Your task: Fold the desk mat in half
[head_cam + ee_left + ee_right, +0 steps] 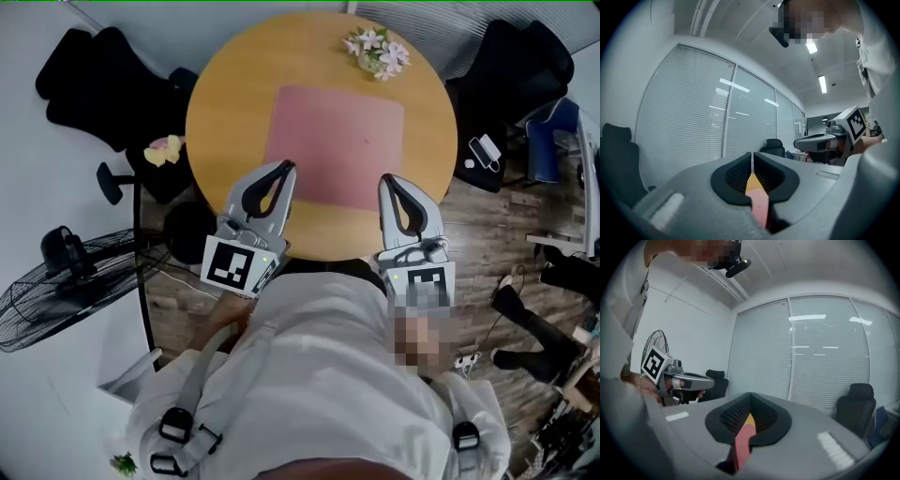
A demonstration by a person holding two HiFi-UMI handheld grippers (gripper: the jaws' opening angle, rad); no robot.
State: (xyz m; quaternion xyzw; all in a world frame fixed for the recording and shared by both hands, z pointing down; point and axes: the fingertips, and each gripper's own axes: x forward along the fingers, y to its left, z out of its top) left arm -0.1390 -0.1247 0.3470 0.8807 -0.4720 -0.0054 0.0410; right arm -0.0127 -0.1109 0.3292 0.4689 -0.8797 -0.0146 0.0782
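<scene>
Office with slatted blinds on a glass wall; round wooden table [225, 103] at 12 o'clock from the body. At its centre, flat and unfolded, pink desk mat [337, 141] — the task's thing, no fold started. Bunch of flowers [377, 52] at 1 o'clock by the far rim, apart from the mat.

Left gripper [284, 169] at 7 o'clock of the mat, tip over its near left corner area; right gripper [389, 180] at 5 o'clock, tip over the near right part. Both held about level, jaws pressed together, nothing clamped — pink of the mat only glimpsed low through the slit, wood beyond.

Probably placed one per near corner so as to lift the near edge evenly and carry it over to the far edge at 12 o'clock. Judged as approach only. Would need jaws parted and worked under the edge first.

No box, tray or vase made out on the table; flowers apparently straight on the wood. Around it: black chairs [103, 80] at 10 and 2 o'clock, floor fan [56, 300] at 8 o'clock.
</scene>
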